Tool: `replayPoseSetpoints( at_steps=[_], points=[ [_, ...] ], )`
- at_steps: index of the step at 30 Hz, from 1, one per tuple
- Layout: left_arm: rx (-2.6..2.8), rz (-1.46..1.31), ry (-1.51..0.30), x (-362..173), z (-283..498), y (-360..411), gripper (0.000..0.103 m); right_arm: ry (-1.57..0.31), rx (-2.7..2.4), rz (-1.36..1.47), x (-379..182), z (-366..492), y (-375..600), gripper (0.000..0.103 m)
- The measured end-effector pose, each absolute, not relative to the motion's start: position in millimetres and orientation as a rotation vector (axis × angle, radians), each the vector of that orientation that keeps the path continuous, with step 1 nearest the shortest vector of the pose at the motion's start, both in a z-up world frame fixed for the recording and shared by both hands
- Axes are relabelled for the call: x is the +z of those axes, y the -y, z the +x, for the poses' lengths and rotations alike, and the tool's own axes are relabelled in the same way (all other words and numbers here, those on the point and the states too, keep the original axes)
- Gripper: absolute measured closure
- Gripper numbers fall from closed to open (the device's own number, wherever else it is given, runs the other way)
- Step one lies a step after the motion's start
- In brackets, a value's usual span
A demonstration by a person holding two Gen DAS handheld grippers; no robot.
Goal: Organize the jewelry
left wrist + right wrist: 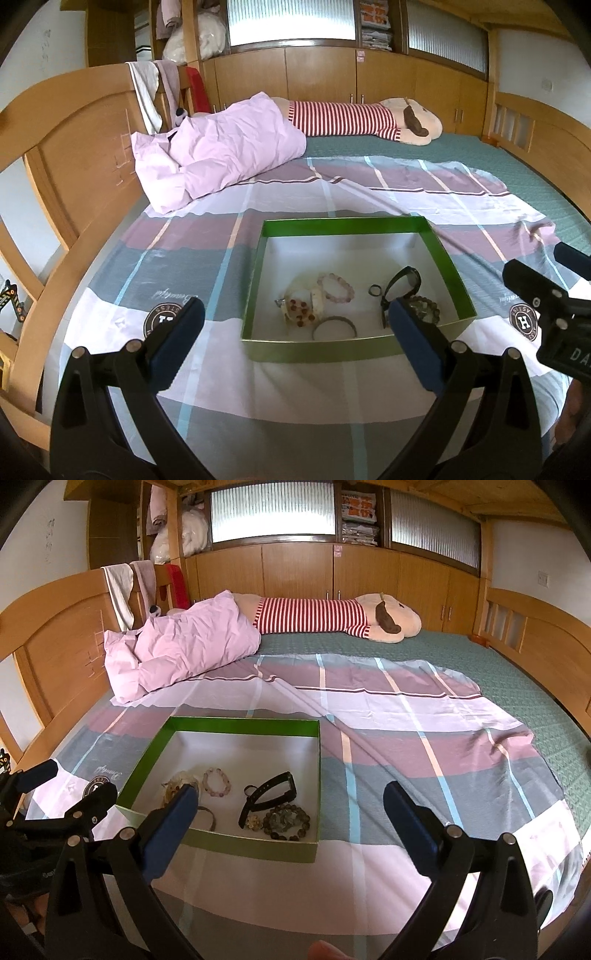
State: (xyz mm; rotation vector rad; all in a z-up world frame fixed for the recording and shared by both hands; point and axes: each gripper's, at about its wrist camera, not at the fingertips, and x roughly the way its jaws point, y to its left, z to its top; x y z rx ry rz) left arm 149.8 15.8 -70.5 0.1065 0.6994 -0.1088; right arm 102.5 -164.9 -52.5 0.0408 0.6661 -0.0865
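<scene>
A green box [343, 224] with a white inside lies on the plaid sheet; it also shows in the right wrist view [240, 723]. In it lie a pink bead bracelet [335, 286], a black watch [402, 282], a small dark ring [374, 290], a dark bead bracelet [290, 821], a thin bangle [334, 326] and a pale bracelet with red beads [301, 306]. My left gripper [295, 317] is open and empty, just in front of the box. My right gripper [291, 805] is open and empty, to the right of the box's front.
A plaid sheet [406, 720] covers the green mattress [517, 672]. A pink pillow [221, 147] and a striped plush toy [369, 118] lie at the far side. A wooden headboard [55, 147] stands left, cabinets behind.
</scene>
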Motion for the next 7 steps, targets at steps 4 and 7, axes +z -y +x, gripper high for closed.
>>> replayPoseSetpoints(
  at_steps=[4,7],
  points=[
    [-0.147,0.053,-0.712,-68.4,146.9,-20.8,0.004,-0.667,-0.088,0.044,-53.0,99.7,165.7,0.005],
    [-0.147,0.043,-0.706,-68.6,141.9,-23.2,0.004,-0.670,-0.090,0.044,-54.0,96.9,165.9,0.005]
  ],
)
